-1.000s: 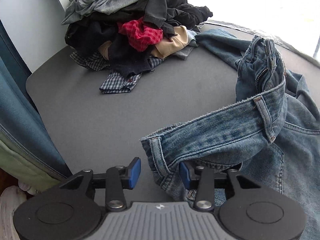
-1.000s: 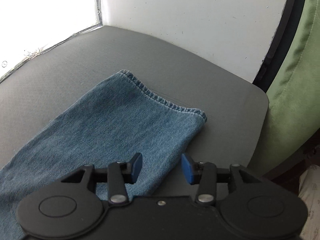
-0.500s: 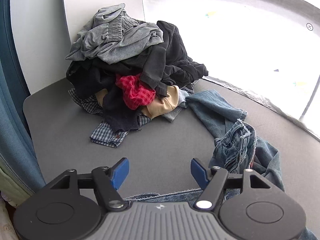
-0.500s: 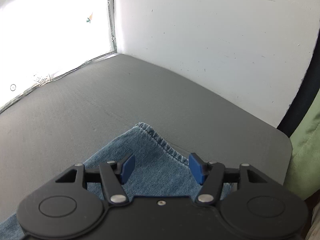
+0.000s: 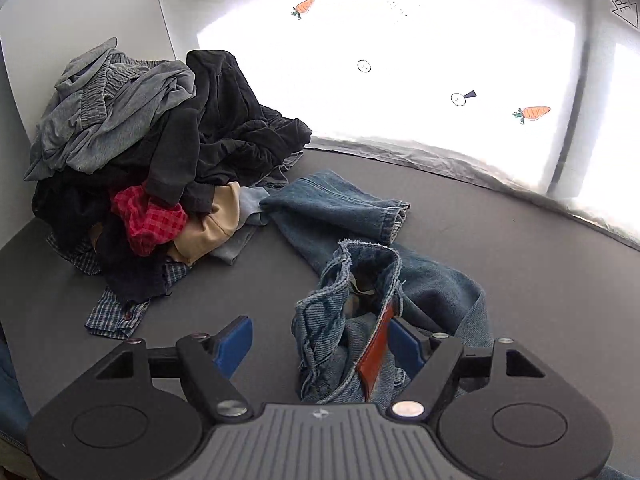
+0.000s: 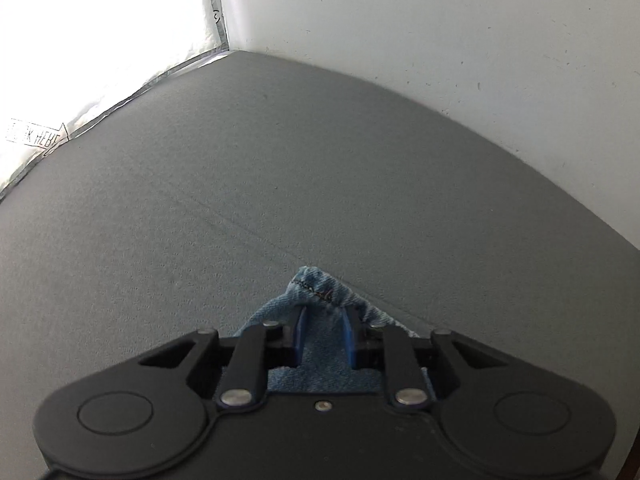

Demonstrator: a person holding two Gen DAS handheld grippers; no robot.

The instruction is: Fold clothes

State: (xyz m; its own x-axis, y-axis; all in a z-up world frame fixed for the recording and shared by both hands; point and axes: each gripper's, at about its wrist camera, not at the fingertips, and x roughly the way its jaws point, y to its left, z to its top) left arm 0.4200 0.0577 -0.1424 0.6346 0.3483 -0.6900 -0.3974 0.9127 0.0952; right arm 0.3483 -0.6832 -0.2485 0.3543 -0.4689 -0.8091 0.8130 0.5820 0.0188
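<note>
Blue jeans lie crumpled on the grey table. The bunched waistband with a brown leather patch stands between the fingers of my left gripper, which is wide open; the denim touches its right pad. One leg lies flat toward the back. In the right wrist view my right gripper is shut on a leg hem of the jeans, and the denim peaks up between the pads.
A pile of mixed clothes, grey, black, red plaid and tan, sits at the table's back left against a white wall. A bright window runs along the table's far edge. A white wall borders the table's right end.
The left gripper opened wider and the jeans' waistband came up between its fingers. The right gripper closed on the leg hem and lifted it off the table.
</note>
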